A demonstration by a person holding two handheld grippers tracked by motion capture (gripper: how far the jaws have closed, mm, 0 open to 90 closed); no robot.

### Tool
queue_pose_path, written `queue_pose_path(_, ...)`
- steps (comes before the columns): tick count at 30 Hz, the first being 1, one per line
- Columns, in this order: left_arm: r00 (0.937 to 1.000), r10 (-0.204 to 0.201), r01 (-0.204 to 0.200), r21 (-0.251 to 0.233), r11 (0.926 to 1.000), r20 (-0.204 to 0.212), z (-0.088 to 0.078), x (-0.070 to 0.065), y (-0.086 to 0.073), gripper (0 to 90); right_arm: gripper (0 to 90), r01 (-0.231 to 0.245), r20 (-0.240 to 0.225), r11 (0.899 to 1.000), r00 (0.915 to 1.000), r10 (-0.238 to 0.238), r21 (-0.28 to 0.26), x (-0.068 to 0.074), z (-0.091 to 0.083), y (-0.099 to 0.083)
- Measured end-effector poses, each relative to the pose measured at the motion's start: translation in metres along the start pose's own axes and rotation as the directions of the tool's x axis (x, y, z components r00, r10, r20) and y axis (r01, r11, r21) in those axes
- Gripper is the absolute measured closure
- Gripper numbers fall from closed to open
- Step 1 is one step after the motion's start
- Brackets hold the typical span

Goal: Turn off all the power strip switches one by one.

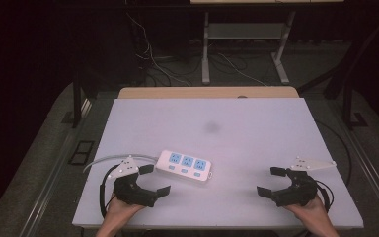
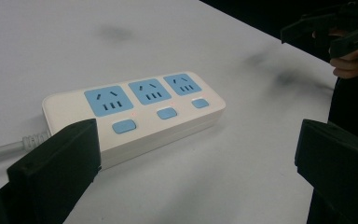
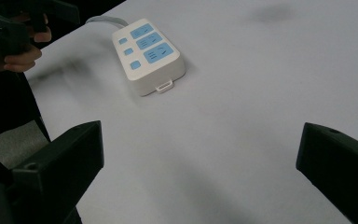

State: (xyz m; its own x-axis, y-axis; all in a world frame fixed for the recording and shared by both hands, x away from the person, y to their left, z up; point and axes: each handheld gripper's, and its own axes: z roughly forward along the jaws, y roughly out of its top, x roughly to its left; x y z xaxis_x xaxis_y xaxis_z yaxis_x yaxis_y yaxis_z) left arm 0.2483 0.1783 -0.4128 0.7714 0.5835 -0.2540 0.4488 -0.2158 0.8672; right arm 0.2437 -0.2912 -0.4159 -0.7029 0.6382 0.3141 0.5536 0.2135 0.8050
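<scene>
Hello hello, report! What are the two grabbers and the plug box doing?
Left gripper open, empty, beside power strip. Right gripper open, empty, farther off. Power strip flat on table, nothing plugged in. Nothing in the way.

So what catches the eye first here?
A white power strip with three blue sockets lies on the white table, left of centre near the person's edge. The left gripper sits open close beside it, and the right gripper rests open, well apart on the other side.

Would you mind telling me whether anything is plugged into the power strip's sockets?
Empty: all three blue sockets on the power strip show bare slots, with no plug in any.
</scene>
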Motion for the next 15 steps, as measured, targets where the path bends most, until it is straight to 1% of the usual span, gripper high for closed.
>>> queue_pose_path(3, 1.0, 0.0, 0.0, 0.022, 0.9997, 0.003, 0.001, 0.0, 0.001, 0.0, 0.3, -0.003, 0.002, 1.0, 1.0, 0.003, -0.001, -0.001, -0.001, 0.0)
queue_pose_path(4, 1.0, -0.002, 0.001, 0.03, 0.9995, 0.009, 0.002, 0.001, 0.002, 0.0, 0.3, -0.003, 0.002, 1.0, 1.0, 0.003, -0.001, -0.002, -0.001, 0.0)
queue_pose_path(5, 0.9999, -0.012, 0.012, 0.034, 0.9993, 0.012, 0.002, 0.001, 0.003, 0.0, 0.3, -0.005, 0.004, 1.0, 1.0, 0.005, -0.001, -0.002, -0.001, -0.001)
queue_pose_path(7, 0.9997, -0.017, 0.016, 0.043, 0.999, 0.016, 0.003, 0.003, 0.007, 0.0, 0.3, -0.008, 0.004, 1.0, 1.0, 0.008, -0.002, -0.002, -0.001, -0.001)
queue_pose_path(9, 0.9998, -0.009, 0.008, 0.057, 0.9984, 0.018, 0.004, 0.004, 0.01, 0.0, 0.3, -0.007, 0.005, 1.0, 1.0, 0.007, -0.001, -0.002, -0.001, -0.001)
queue_pose_path(15, 1.0, -0.003, 0.002, 0.086, 0.9963, 0.01, 0.005, 0.01, 0.021, 0.0, 0.3, -0.006, 0.005, 1.0, 1.0, 0.006, 0.004, -0.002, -0.001, -0.001)
